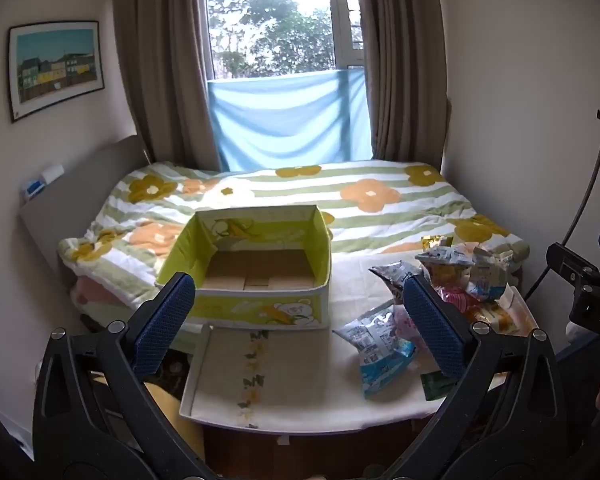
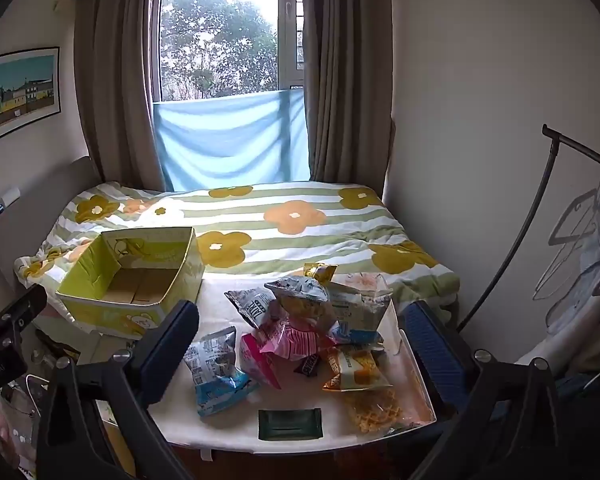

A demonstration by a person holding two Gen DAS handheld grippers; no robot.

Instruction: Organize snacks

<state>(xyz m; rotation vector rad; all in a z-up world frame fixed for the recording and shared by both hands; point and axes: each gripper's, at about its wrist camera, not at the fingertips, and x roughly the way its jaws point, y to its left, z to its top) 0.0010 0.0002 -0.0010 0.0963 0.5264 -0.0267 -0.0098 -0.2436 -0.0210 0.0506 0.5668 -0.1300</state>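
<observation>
Right wrist: one box (image 2: 132, 280).

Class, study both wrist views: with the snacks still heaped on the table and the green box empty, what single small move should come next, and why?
Probably bring the right gripper down over the nearest loose packet, the blue-and-white snack bag. Both grippers are open and hold nothing, the green box is empty, and that bag lies apart at the left edge of the snack pile, so it looks easiest to grasp alone.
</observation>
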